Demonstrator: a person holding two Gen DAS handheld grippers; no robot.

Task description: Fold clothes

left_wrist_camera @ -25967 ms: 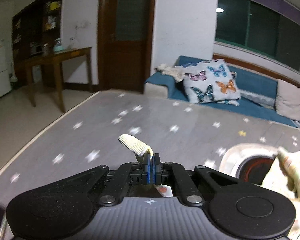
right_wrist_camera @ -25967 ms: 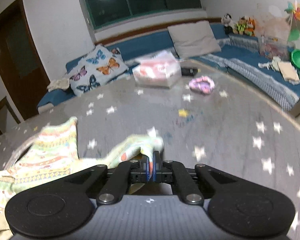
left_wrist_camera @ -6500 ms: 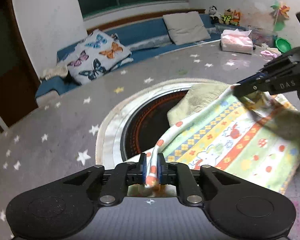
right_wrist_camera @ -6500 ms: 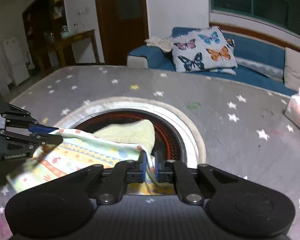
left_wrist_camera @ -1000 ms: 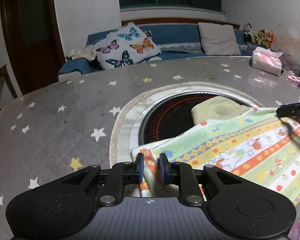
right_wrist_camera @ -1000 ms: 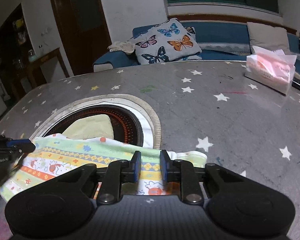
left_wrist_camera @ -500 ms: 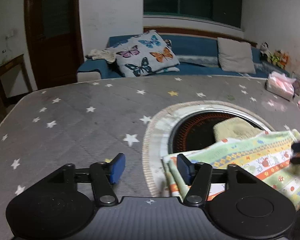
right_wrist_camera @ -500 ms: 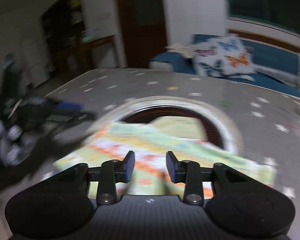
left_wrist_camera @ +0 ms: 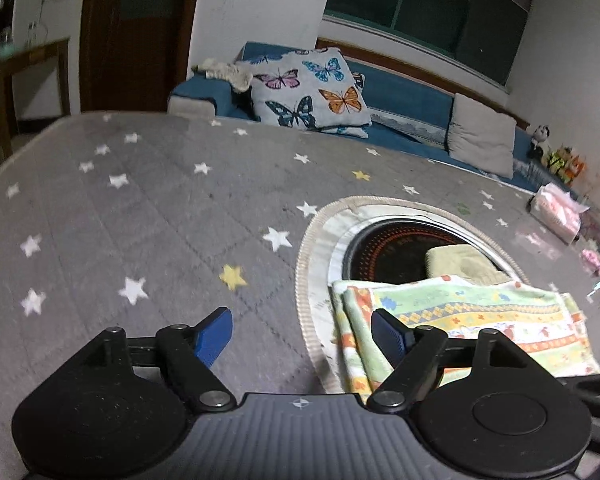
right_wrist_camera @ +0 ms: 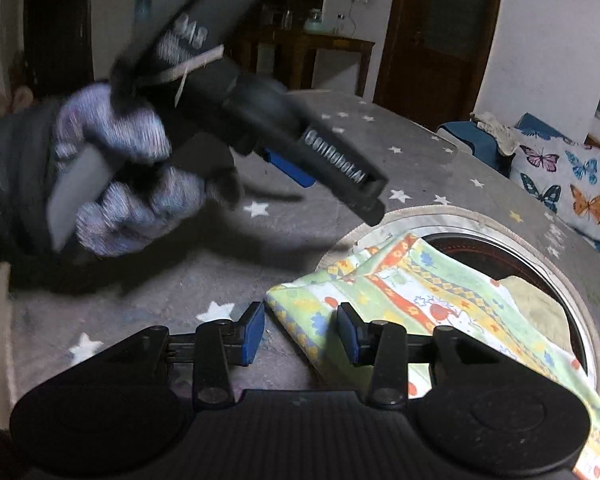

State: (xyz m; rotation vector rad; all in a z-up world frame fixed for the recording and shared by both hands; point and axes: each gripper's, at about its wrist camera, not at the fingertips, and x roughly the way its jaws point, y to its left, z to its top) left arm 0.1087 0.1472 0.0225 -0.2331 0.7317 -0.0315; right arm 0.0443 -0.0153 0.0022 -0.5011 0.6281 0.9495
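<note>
Looking along the left gripper (left_wrist_camera: 302, 330), the left wrist view shows its jaws well apart and opening further, with nothing between them but the grey star-print cover of the bench (left_wrist_camera: 140, 208). The folded garment (left_wrist_camera: 460, 320) lies flat on the bench, partly over the round inset ring (left_wrist_camera: 320, 240) and its dark recess. Relative to the garment, the left gripper sits just off its left short end: the right-hand pad (left_wrist_camera: 388, 338) overlaps the stacked fold edges in the picture, and whether it touches them cannot be told. The garment's long axis runs away to the right from this gripper. A pale yellow cloth (left_wrist_camera: 460, 260) lies in the recess just behind the garment.

The right wrist view shows the right gripper (right_wrist_camera: 302, 334) with its jaws partly apart and steady. The near corner of the garment (right_wrist_camera: 400, 300) lies between the pads, but neither pad presses on it. From here the garment's long axis runs up and to the right, across the ring.

Only this view shows the gloved left hand (right_wrist_camera: 116, 176) gripping the left gripper's body (right_wrist_camera: 260, 120), raised above the bench beyond the garment's far corner. Only the left wrist view shows the layered fold edges at the short end.

Judgement: both grippers have let go, and the right one is better placed for the next grasp, since a corner already lies inside its jaws.
</note>
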